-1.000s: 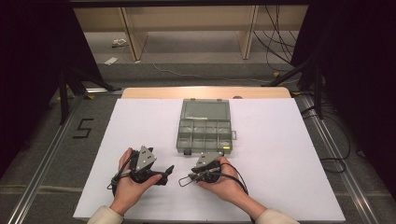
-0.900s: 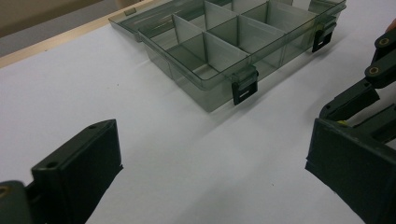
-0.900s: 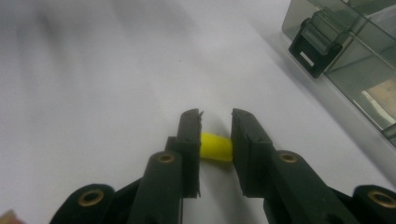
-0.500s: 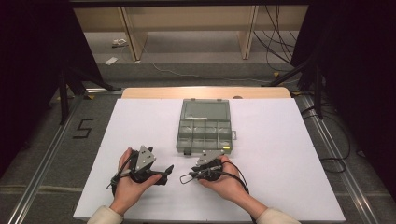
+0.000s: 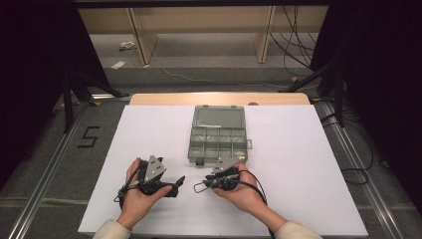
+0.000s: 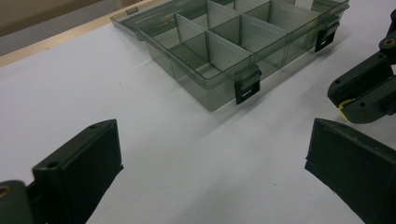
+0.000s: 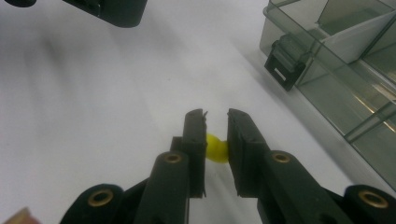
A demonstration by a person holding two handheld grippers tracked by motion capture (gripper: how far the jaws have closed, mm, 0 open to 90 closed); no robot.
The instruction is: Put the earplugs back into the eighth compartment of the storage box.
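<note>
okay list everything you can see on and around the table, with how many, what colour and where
box: 1, clear smoky grey, lid open, compartments look empty, table centre
latches: 2, black, on the box's near wall
bead: 1, yellow, small and round, pinched between the right gripper's fingers
table: 1, white top with a wooden far edge
number 5: 1, black, on the floor left of the table
cables: several, black, floor at far right
shelving: wooden, beyond the table
left gripper: 1, black, fingers wide apart, holding nothing, near edge left of centre
right gripper: 1, black, shut on the bead, just short of the box
hands: 2, one on each gripper, pale sleeves at the bottom edge
</note>
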